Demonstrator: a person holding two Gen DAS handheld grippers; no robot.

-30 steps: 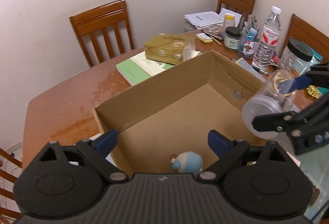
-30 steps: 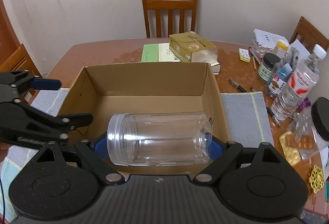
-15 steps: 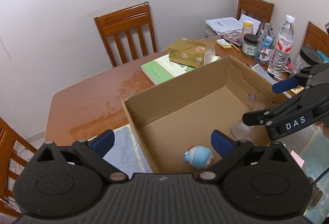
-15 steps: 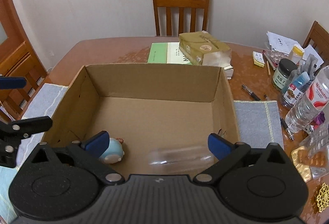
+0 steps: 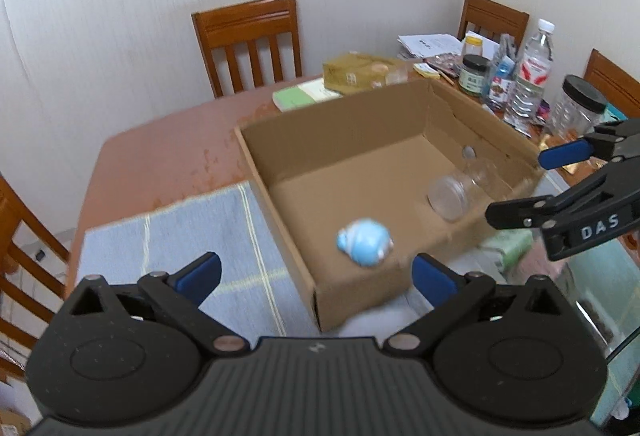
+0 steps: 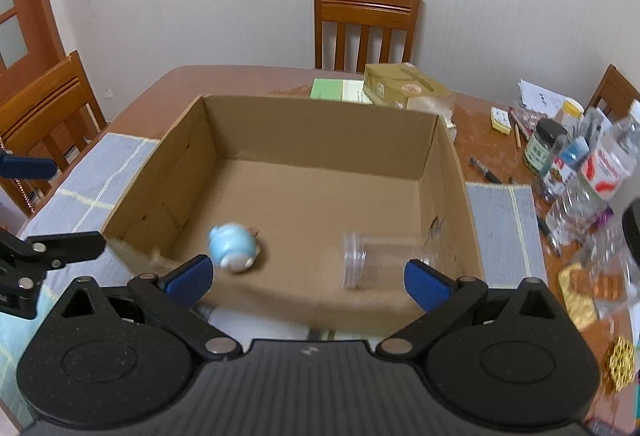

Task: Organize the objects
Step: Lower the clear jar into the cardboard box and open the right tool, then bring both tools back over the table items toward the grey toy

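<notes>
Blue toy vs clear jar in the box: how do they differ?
The blue toy is opaque, rounded and small; the clear jar is see-through, cylindrical and longer. The toy lies toward the left of the box in the right wrist view, the jar on its side toward the right. Both rest on the box floor, ungripped.

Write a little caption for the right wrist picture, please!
Open right gripper above a cardboard box holding a blue toy and a clear jar lying on its side.
</notes>
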